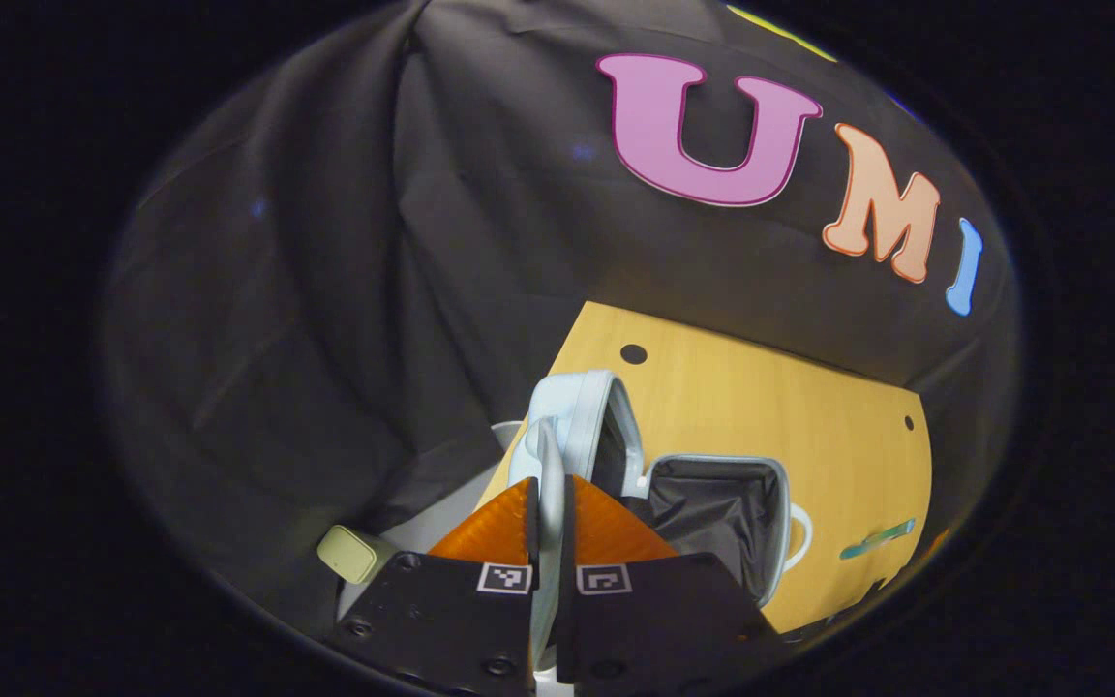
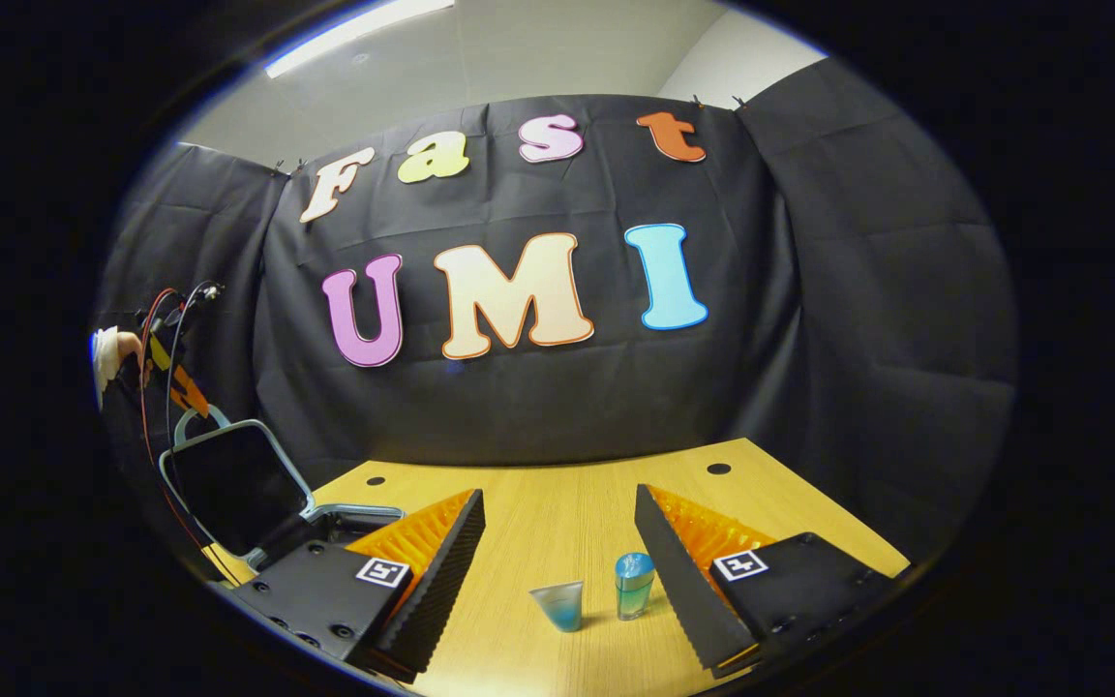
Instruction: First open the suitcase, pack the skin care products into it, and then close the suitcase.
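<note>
The pale blue suitcase (image 1: 616, 455) stands open on the wooden table (image 1: 761, 407), lid upright and dark lining showing. My left gripper (image 1: 553, 484) is shut on the handle (image 1: 546, 455) at the lid's top edge. In the right gripper view the suitcase (image 2: 233, 484) is at the far left, with the left gripper (image 2: 180, 382) and a hand (image 2: 107, 353) at its raised lid. My right gripper (image 2: 558, 496) hangs open over the table. Between its fingers, low on the table, stand two skin care items: a small clear blue tube (image 2: 558, 606) and a blue-capped bottle (image 2: 633, 585).
Black cloth walls close in the table (image 2: 538, 513) at the back and sides. A slim teal thing (image 1: 875, 539) lies on the table to the right of the suitcase. A small pale square object (image 1: 346, 553) sits off the table's edge, beside the case.
</note>
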`<act>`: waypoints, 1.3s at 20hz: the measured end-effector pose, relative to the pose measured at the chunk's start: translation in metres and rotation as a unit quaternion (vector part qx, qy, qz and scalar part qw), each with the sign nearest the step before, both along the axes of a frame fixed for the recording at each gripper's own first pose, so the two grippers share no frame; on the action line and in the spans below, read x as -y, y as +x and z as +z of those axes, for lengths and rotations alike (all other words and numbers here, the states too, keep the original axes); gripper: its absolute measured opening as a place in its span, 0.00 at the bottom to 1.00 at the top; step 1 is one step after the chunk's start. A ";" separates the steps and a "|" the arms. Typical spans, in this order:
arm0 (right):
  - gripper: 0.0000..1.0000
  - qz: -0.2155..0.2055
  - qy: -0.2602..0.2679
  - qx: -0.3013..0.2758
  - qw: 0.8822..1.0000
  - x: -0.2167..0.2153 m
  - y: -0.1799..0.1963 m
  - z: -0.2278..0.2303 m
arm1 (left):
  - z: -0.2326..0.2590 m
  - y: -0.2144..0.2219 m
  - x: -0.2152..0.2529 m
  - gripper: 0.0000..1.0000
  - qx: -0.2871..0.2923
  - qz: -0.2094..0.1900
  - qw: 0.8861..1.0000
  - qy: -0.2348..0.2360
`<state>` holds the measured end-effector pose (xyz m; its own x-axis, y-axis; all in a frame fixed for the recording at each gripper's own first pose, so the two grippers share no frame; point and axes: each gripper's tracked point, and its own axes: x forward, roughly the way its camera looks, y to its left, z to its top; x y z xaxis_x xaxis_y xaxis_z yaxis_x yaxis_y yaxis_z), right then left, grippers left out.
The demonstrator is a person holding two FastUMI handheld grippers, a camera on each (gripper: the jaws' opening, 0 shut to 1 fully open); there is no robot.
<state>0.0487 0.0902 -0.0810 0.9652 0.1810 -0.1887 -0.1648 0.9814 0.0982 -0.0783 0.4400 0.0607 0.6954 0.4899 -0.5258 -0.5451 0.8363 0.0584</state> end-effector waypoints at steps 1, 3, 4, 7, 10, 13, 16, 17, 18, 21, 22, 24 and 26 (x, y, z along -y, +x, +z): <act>0.98 -0.003 -0.003 -0.001 1.000 -0.003 0.001 -0.001 | -0.004 -0.004 -0.012 0.02 -0.003 0.003 1.000 0.006; 0.95 -0.008 -0.009 -0.001 1.000 -0.008 0.001 0.001 | -0.019 -0.013 -0.037 0.02 -0.005 0.011 1.000 0.004; 0.98 -0.010 -0.010 -0.001 1.000 -0.011 0.001 0.004 | -0.028 -0.017 -0.047 0.02 -0.008 0.012 1.000 0.004; 0.98 -0.007 -0.024 0.020 0.999 -0.026 0.000 0.021 | -0.064 -0.035 -0.076 0.02 -0.027 0.023 0.999 -0.004; 0.95 -0.002 -0.042 0.030 0.999 -0.039 -0.001 0.027 | -0.104 -0.046 -0.091 0.02 -0.030 0.033 0.999 -0.030; 0.98 0.002 -0.042 0.025 0.999 -0.047 -0.005 0.023 | -0.147 -0.054 -0.101 0.05 -0.028 0.039 0.997 -0.063; 0.98 0.003 -0.044 0.018 0.999 -0.052 -0.012 0.019 | -0.188 -0.056 -0.099 0.05 -0.032 0.041 0.995 -0.083; 0.98 0.002 -0.045 0.017 0.999 -0.050 -0.014 0.018 | -0.197 -0.056 -0.097 0.02 -0.030 0.041 0.995 -0.091; 0.98 0.001 -0.045 0.017 0.999 -0.049 -0.016 0.017 | -0.205 -0.056 -0.098 0.02 -0.030 0.043 0.994 -0.098; 0.98 -0.004 -0.038 0.011 0.999 -0.043 -0.020 0.015 | -0.223 -0.063 -0.102 0.05 -0.034 0.052 0.993 -0.102; 0.98 -0.006 -0.037 0.011 0.999 -0.039 -0.022 0.014 | -0.227 -0.064 -0.099 0.01 -0.032 0.051 0.993 -0.106; 0.98 -0.010 -0.039 0.008 0.999 -0.033 -0.026 0.012 | -0.221 -0.067 -0.092 0.36 -0.024 0.047 0.993 -0.106; 0.98 -0.010 -0.041 0.005 0.999 -0.027 -0.030 0.009 | -0.208 -0.068 -0.084 0.79 -0.019 0.048 0.996 -0.074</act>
